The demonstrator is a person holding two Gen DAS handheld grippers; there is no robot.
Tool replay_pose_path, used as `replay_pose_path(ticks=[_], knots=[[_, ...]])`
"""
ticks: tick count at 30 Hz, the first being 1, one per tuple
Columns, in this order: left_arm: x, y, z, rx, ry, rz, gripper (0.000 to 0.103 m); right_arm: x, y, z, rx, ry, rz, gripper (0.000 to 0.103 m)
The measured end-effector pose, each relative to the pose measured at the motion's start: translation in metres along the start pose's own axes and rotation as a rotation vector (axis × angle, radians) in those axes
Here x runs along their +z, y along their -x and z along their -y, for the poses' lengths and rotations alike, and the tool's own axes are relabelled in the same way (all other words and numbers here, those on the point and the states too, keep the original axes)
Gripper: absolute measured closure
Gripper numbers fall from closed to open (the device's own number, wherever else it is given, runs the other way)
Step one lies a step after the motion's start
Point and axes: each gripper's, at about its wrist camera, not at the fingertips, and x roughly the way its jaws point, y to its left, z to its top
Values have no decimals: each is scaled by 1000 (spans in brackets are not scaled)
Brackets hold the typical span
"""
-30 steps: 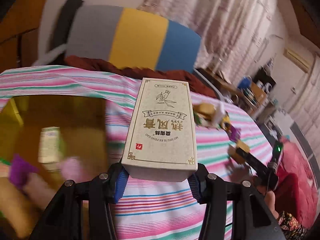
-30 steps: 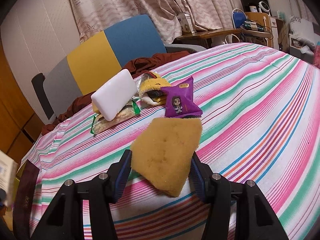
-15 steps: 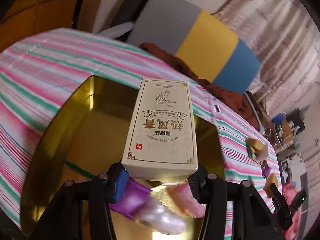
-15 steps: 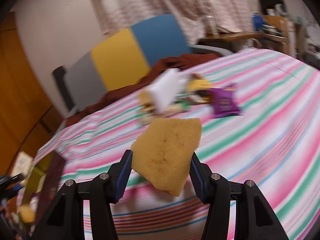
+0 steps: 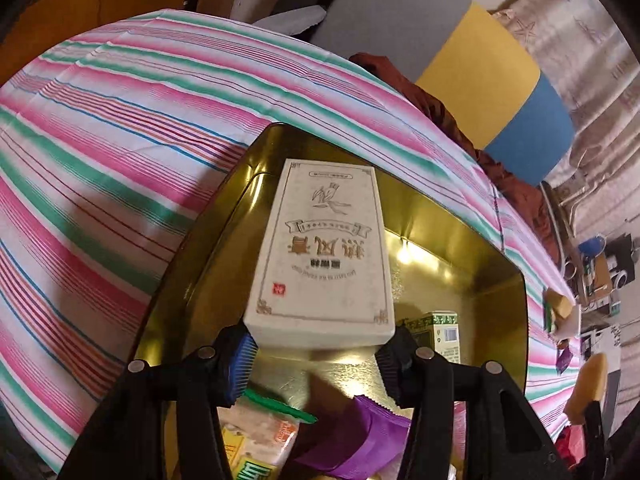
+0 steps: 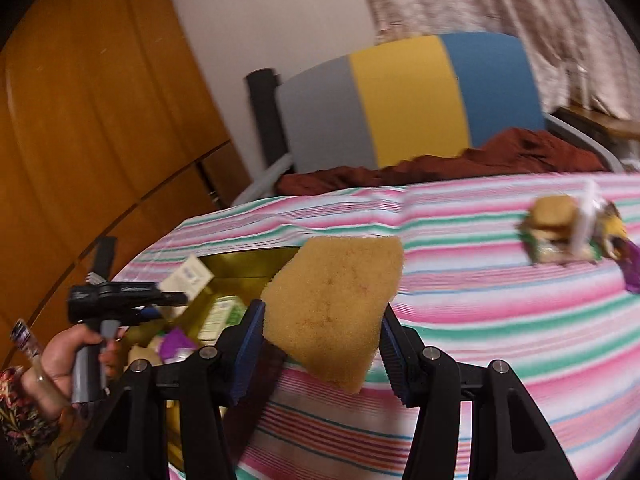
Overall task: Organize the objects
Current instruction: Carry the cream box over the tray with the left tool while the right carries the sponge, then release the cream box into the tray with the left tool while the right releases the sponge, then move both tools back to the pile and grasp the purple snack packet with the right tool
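Observation:
My left gripper (image 5: 318, 352) holds a cream box with gold print (image 5: 324, 248) by its near end, over the open gold tin (image 5: 460, 240). Its jaws are opening, with the box still between the blue pads. Inside the tin lie a green box (image 5: 440, 332), a purple packet (image 5: 360, 432) and a snack packet (image 5: 256, 436). My right gripper (image 6: 320, 344) is shut on a yellow sponge (image 6: 336, 304), held in the air beside the tin (image 6: 248, 260). The right wrist view shows the left gripper (image 6: 120, 296) in a person's hand (image 6: 68, 352).
A striped cloth (image 5: 120, 160) covers the table. A pile of small things (image 6: 560, 232) and a purple packet (image 6: 632, 272) lie far right. Behind the table stands a grey, yellow and blue chair (image 6: 408, 100) with dark red cloth (image 6: 440, 164).
The left gripper has carried the cream box over the gold tin and lowered it. The right gripper has swung left with the sponge, from the pile toward the tin.

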Motion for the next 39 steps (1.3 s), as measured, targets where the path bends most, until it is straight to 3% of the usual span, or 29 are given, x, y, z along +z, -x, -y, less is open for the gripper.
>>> replay_pose_path(ticks=[4, 6, 15, 21, 25, 39], knots=[[-7, 9, 8, 51, -58, 37, 37, 3, -21, -24, 31, 47, -40, 48], [-11, 17, 7, 52, -55, 69, 37, 3, -32, -31, 40, 60, -60, 48], [-55, 71, -5, -1, 88, 275, 37, 6, -90, -56, 48, 107, -138, 47], [-83, 85, 11, -14, 46, 337, 37, 7, -119, -62, 3, 125, -183, 33], [-95, 88, 23, -20, 3, 356, 37, 4, -103, -53, -10, 82, -142, 21], [-130, 87, 70, -111, -130, 326, 37, -18, -44, 4, -66, -77, -73, 21]])
